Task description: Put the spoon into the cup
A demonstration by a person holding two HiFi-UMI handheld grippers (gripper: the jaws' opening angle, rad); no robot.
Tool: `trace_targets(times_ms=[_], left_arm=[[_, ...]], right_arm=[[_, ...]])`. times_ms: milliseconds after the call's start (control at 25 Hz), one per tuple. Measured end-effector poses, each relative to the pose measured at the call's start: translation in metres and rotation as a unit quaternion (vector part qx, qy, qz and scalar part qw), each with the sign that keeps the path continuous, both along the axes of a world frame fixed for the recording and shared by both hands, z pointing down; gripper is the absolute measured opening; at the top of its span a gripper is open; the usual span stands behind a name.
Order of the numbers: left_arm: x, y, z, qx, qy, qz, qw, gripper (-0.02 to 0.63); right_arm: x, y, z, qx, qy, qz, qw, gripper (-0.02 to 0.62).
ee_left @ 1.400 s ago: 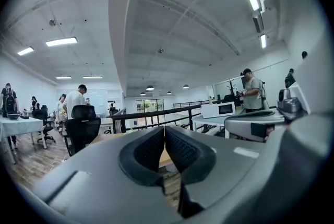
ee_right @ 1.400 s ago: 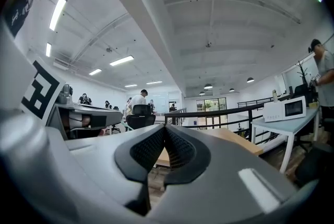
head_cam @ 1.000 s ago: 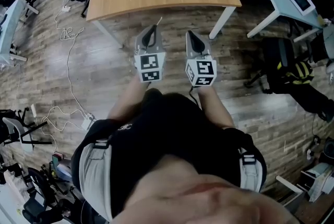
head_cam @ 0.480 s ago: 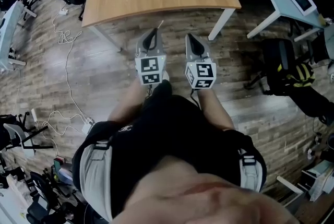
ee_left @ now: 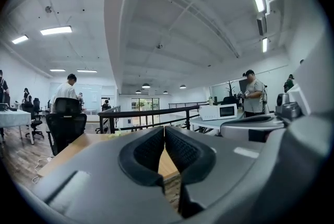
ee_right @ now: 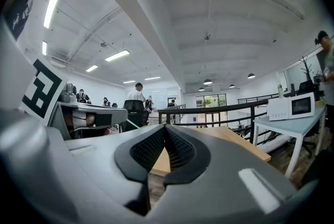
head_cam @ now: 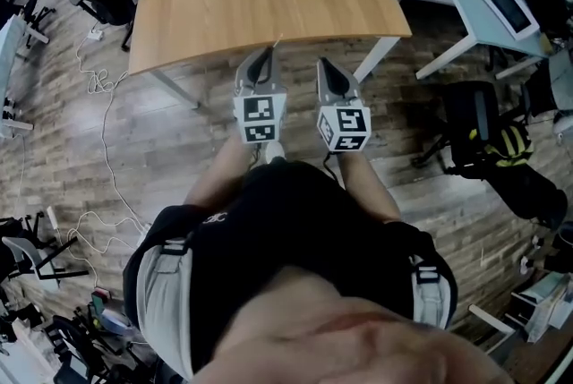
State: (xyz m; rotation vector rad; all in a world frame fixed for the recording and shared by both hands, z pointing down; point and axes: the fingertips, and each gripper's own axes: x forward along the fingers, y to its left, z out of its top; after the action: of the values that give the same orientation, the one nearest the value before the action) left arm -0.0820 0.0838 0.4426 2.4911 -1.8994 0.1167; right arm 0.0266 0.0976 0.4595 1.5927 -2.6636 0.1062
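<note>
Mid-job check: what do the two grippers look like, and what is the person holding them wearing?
The left gripper and right gripper are pale grey tapering shells with black ribbed pads. Each carries a white cube printed with black square markers. The person wears a black top.

Bright ceiling strip lights (ee_left: pixel 56 30) — fisheye edges, dark vignette.

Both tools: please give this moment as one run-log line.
left tool: shut, empty | right tool: shut, empty | wooden table: ahead of both tools | spoon: not seen | task: not begun
</note>
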Motion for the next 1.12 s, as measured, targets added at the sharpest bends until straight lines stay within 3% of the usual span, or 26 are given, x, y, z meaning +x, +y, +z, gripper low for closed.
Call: trace_targets(times_ms=[600, 1120], left_arm=[[-0.048, -0.140, 0.010, -0.011, 0.003, 0.013, 0.9998, 0.018], [-0.044, -0.210, 0.026, -0.029, -0.008, 0.005, 0.9995, 0.018]], right_arm=[[-0.041, -0.136, 0.004, -0.009, 0.001, 0.022, 1.000, 0.000], [-0.037, -0.215, 0.027, -0.030, -0.013, 0.008, 0.999, 0.000]])
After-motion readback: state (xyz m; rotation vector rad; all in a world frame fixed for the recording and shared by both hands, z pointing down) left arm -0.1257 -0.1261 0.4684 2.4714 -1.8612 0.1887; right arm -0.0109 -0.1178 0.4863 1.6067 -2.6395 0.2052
